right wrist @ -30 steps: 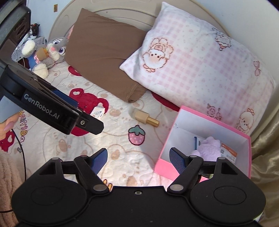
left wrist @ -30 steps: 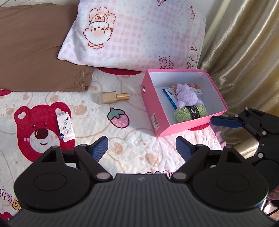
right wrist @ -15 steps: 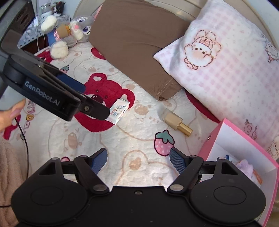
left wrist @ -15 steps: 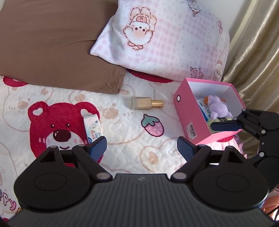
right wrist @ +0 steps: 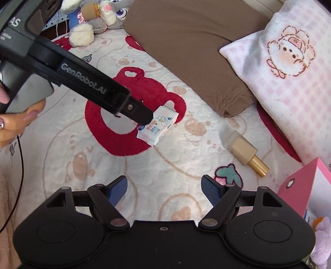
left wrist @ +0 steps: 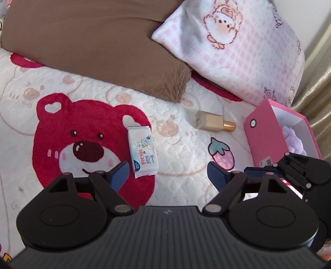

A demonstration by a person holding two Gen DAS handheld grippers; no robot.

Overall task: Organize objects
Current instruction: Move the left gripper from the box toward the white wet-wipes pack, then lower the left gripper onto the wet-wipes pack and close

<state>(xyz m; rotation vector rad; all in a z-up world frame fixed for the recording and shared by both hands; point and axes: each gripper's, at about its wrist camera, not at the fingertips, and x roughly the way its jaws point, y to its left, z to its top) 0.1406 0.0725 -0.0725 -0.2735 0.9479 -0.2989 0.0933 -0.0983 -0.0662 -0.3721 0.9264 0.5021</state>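
Observation:
A white wet-wipe pack (left wrist: 142, 151) lies on the red bear print of the bed cover. My left gripper (left wrist: 166, 171) hovers just short of it, jaws closing, and the pack's near end sits by the left fingertip without the pads touching it. In the right wrist view one left finger (right wrist: 138, 113) overlaps the pack (right wrist: 159, 128). A beige bottle with a gold cap (left wrist: 213, 124) lies on its side further right. Beyond it stands a pink box (left wrist: 266, 134) holding a purple plush (left wrist: 293, 140). My right gripper (right wrist: 163, 184) is open and empty over the cover, short of the bottle (right wrist: 246, 151).
A brown pillow (left wrist: 93, 41) and a pink checked pillow (left wrist: 238, 47) lie at the head of the bed. Plush toys (right wrist: 99, 18) sit at the far left. A gold curtain (left wrist: 318, 62) hangs on the right. A person's hand (right wrist: 14, 122) holds the left gripper.
Both grippers have come down and shifted left, away from the pink box and towards the wipe pack. The left jaws have narrowed a little.

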